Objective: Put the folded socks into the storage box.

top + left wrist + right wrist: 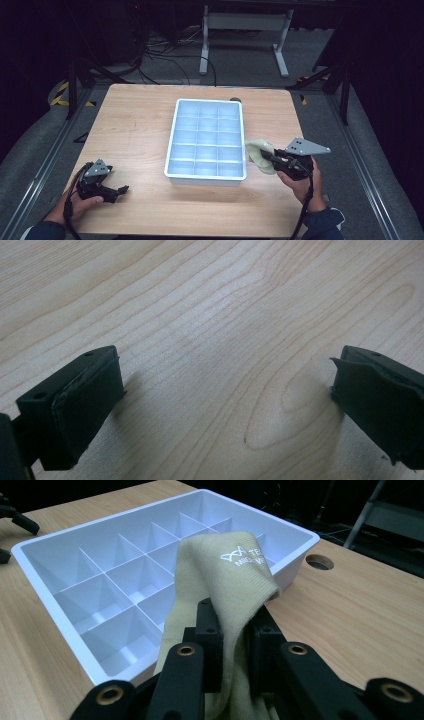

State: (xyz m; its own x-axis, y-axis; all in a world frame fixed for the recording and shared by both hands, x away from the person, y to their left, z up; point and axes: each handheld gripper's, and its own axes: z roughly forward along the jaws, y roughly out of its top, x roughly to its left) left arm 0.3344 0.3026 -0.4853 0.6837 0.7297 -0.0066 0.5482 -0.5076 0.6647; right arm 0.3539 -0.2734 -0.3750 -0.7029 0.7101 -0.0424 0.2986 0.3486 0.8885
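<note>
Wooden table (135,135), grey floor (240,60)

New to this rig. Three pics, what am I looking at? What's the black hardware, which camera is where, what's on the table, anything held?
No robot here: a person holds a hand-held tool with two black jaws in each hand. The high view looks down from above the person's side of the wooden table. The other two pictures come from cameras riding on each tool, looking along its jaws. On the table stands a white tray split into compartments, all looking empty. The right gripper has its jaws shut on a folded beige sock with white lettering, held just beside the tray's right edge. The left gripper sits low over bare wood near the person, jaws open, holding nothing.
</note>
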